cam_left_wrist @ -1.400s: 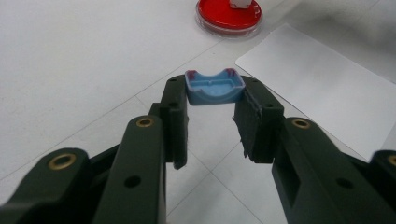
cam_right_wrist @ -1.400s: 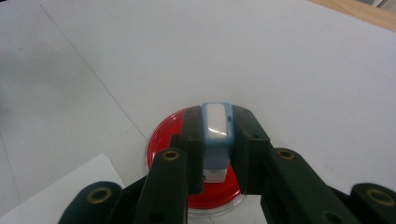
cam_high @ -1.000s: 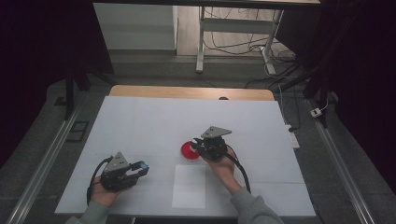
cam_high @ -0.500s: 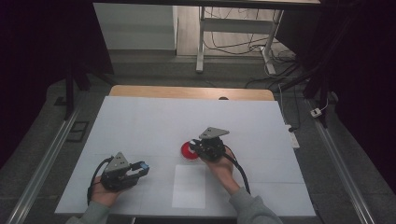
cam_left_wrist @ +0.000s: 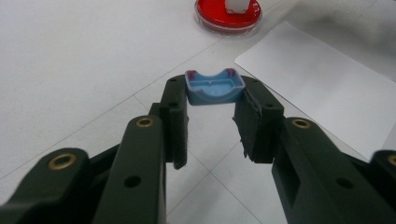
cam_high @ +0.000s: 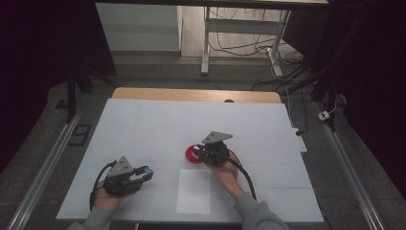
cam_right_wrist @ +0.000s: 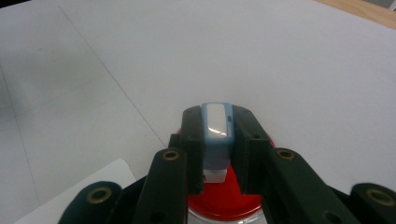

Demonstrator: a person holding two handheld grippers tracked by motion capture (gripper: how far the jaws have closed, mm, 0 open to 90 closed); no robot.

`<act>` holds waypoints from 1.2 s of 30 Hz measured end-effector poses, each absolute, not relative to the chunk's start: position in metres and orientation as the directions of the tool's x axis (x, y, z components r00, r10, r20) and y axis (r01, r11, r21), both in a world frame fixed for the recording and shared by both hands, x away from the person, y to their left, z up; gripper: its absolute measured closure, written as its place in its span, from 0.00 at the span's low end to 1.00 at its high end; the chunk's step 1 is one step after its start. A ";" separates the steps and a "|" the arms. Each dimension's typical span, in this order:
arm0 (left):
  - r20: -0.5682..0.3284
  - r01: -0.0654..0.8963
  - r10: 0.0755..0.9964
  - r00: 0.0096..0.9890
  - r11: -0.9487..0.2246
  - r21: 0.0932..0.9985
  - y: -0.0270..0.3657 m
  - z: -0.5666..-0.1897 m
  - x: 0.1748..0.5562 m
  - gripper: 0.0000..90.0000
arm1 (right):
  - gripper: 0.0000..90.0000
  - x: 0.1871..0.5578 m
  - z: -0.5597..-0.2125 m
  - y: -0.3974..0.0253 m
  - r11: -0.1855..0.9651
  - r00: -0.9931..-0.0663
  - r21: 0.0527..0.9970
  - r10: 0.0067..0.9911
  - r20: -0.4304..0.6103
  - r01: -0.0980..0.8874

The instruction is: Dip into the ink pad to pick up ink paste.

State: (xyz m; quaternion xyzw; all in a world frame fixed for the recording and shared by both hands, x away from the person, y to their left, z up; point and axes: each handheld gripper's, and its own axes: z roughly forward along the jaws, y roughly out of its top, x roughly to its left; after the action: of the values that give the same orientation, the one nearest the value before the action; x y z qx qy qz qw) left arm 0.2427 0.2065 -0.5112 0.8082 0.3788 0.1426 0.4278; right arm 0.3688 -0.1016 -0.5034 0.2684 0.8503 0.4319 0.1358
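Over the red ink pad near the middle of the worktop, the right gripper holds a small blue-and-white stamp upright, its jaws closed snugly on the stamp's two sides. In the right gripper view the stamp's white base sits at or just above the red surface — whether it touches the ink cannot be told.

Off to the near left, the left gripper holds the stamp's blue cap at the very tips of its jaws, which stand partly open, spread to the cap's width. It rests well apart from the pad.

A white sheet of paper lies just in front of the pad, toward the person.

The step in hand looks like inking the stamp. To do it well, the stamp should go straight down with its face flat on the pad — a tilt would ink one edge only. Light, even pressure should serve, then a straight lift so the shallow dish does not come up with it. The cap's tip-hold is slight, so the left hand is best kept quiet.
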 end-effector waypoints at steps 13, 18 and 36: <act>-0.093 0.490 0.734 0.673 -0.347 0.800 0.206 -0.511 0.243 0.73 | 0.84 0.370 -0.504 -0.101 0.490 -0.818 0.800 0.575 0.003 0.347; -0.093 0.489 0.733 0.673 -0.348 0.800 0.205 -0.511 0.243 0.73 | 0.84 0.370 -0.505 -0.100 0.495 -0.818 0.795 0.575 0.003 0.351; -0.093 0.490 0.733 0.673 -0.349 0.799 0.205 -0.511 0.243 0.73 | 0.84 0.369 -0.503 -0.101 0.484 -0.815 0.802 0.579 0.006 0.350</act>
State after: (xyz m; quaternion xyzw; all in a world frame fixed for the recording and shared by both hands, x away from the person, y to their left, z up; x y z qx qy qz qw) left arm 0.2428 0.2051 -0.5114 0.8087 0.3781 0.1426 0.4274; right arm 0.3689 -0.1015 -0.5027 0.2730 0.8508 0.4286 0.1340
